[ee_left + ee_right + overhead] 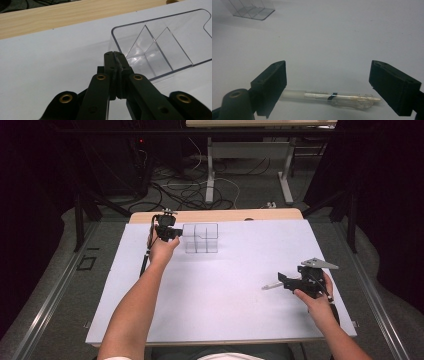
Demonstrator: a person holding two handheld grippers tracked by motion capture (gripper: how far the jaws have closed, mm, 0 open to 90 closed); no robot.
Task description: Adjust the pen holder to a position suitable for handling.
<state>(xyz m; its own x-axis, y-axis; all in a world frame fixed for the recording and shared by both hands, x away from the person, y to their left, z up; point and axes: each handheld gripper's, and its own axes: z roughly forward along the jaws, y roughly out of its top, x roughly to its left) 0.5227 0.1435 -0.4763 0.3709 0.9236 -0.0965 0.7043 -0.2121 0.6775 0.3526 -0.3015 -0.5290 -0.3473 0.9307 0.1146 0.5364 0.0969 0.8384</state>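
Observation:
A clear plastic organizer (201, 238) with inner dividers stands on the white sheet at the far middle of the table. My left gripper (176, 233) sits just left of it. In the left gripper view its jaws are shut on nothing (115, 54), with the tips close to the organizer's (160, 42) near corner. At the right, my right gripper (280, 281) is low over the sheet. Its jaws stand wide open (328, 75). A clear pen-like tube (332, 97) with a white end and a dark band lies flat on the sheet between them, and the pads are not pressing on it.
The white sheet (225, 285) covers most of the table. A strip of bare wood (215, 215) runs along the far edge. Beyond the table are floor cables and the legs of another desk (210, 180).

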